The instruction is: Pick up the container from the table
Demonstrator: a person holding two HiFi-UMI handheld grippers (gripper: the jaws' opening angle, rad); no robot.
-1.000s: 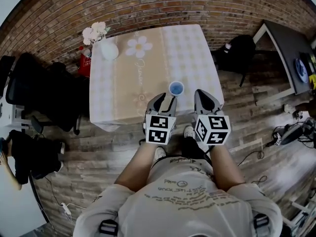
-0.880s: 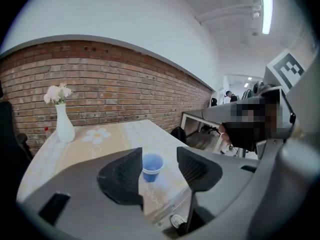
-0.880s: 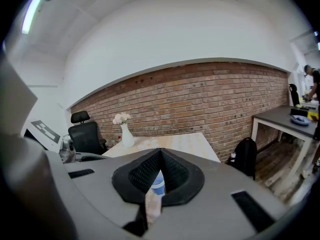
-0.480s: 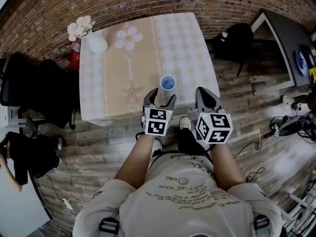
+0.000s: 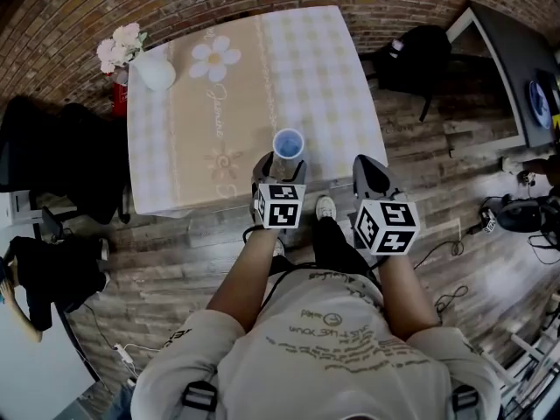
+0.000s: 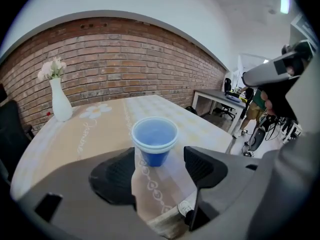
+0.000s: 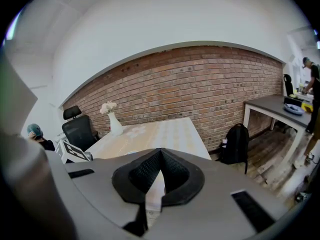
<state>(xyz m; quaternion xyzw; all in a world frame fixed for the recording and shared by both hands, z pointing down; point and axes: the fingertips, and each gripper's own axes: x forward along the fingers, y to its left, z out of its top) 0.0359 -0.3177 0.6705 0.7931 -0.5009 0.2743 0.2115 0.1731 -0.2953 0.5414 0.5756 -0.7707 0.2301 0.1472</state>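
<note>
Left gripper view showed the left gripper [image 6: 160,168] opening wide, the blue container [image 6: 154,140] untouched just beyond its jaws, and the right gripper [image 7: 159,176] closed, empty.

We see a smooth blue plastic cup [image 6: 155,143], a matt beige checked cloth tablecloth [image 6: 100,129] and a rough red brick wall [image 6: 125,69].

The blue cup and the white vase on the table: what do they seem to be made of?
The blue cup looks like thin plastic, matte and slightly see-through; a second rim line suggests two cups nested, though that is uncertain. The white vase looks like smooth, opaque ceramic with a soft sheen; painted glass or plastic could look the same.
</note>
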